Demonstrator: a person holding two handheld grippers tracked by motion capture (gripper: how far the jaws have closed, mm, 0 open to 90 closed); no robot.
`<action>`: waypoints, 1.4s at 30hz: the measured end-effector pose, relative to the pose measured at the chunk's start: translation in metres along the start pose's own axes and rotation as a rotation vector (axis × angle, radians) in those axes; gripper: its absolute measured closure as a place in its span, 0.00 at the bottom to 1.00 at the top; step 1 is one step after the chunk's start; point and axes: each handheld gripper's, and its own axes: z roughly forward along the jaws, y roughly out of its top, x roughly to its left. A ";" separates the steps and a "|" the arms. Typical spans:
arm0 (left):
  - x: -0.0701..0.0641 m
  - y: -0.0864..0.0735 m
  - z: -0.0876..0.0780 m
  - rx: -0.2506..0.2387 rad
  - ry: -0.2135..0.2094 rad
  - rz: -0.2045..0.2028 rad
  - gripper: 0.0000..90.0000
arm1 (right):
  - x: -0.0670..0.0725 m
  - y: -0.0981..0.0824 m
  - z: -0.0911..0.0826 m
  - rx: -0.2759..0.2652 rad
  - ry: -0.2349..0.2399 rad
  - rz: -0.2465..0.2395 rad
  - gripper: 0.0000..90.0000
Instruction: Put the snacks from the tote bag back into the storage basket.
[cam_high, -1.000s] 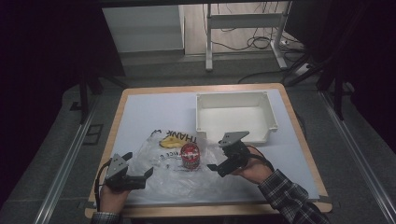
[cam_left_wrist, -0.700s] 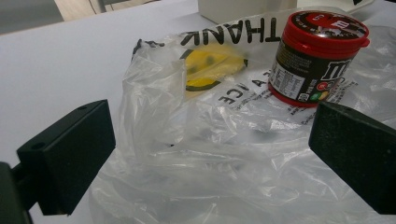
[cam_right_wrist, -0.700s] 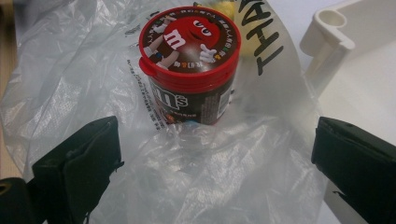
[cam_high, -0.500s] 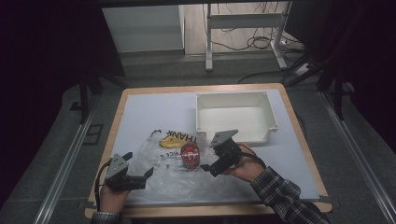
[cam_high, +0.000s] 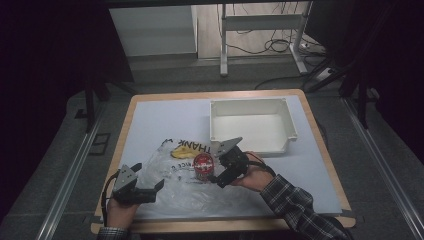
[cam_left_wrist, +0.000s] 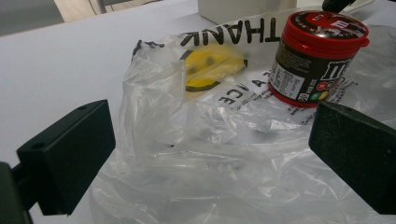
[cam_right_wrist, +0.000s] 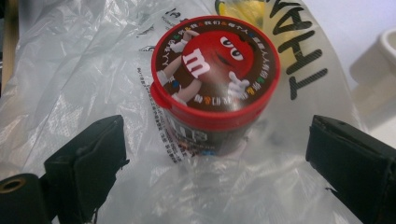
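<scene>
since the earlier frame the right gripper (cam_high: 216, 179) has slid left toward the candy tub (cam_high: 203, 165), fingers just been closing but not touching it yet. l to r now: left gripper (cam_high: 159, 186) sits at the desk's (cam_high: 150, 120) near left edge, fingers spread wide over the clear plastic bag (cam_high: 185, 185), nothing pinched. bag lies flat w/ a yellow smiley print. red-lidded tub stands upright on the bag, between the right gripper's spread fingers (cam_right_wrist: 88, 158), gap both sides. white bin (cam_high: 252, 125) sits farther back on the right, apart from the tub.
</scene>
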 end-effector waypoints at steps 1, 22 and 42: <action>0.000 0.000 0.000 0.000 0.000 0.000 0.00 | 0.000 0.002 0.003 0.006 0.004 -0.004 0.07; 0.000 0.000 0.000 0.002 -0.004 0.001 0.00 | -0.001 0.022 0.035 0.097 0.006 -0.070 0.14; 0.000 0.000 0.000 0.004 -0.004 0.005 0.00 | -0.004 0.023 0.054 0.145 0.026 -0.061 0.28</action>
